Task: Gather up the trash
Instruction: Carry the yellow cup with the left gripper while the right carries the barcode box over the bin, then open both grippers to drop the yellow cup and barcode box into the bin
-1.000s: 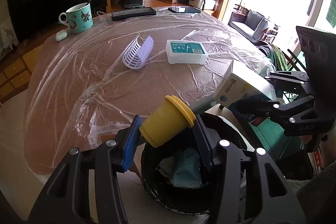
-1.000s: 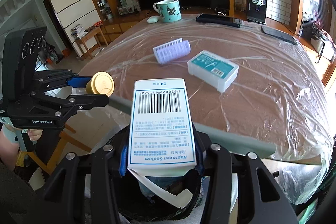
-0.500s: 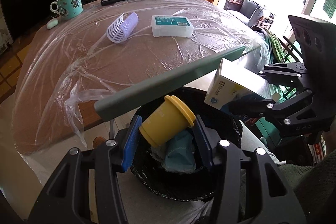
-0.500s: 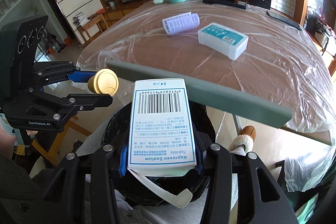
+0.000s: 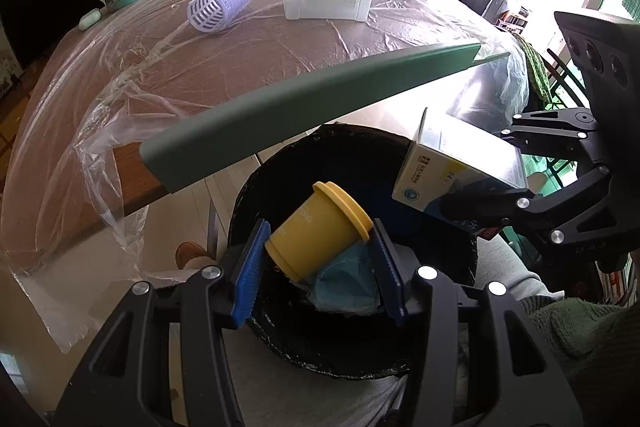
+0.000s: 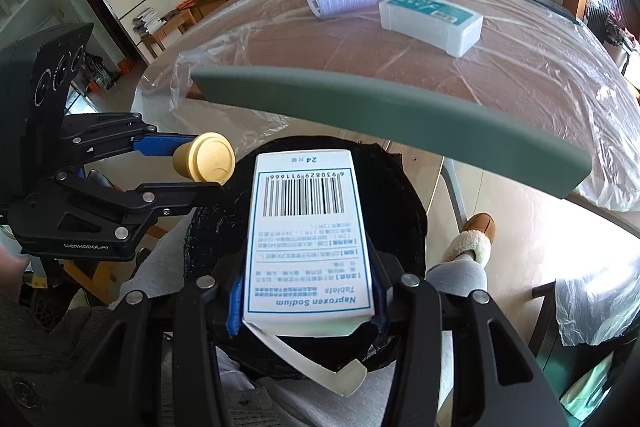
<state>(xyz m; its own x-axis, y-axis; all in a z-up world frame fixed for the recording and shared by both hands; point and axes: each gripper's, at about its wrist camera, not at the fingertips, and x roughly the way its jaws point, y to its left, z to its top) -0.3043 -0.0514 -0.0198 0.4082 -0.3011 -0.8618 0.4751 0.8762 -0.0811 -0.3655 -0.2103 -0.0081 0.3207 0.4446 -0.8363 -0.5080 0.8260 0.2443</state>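
The left claw (image 5: 318, 259) is pinching a yellow cup (image 5: 320, 229) over the black bin (image 5: 440, 255) below the desk (image 5: 240, 59) edge; the right claw (image 6: 306, 301) is gripping a pill box (image 6: 308, 239) there too. Dropping stage; next, both claws need spreading.

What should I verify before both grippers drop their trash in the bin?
1. Left gripper clamped on the yellow cup: ok.
2. Right gripper clamped on the tablet box: ok.
3. Cup above the black bin opening: ok.
4. Box above the bin opening: ok.
5. Both clear of the table edge: ok.
6. Room left in the bin, teal trash inside: cannot tell.
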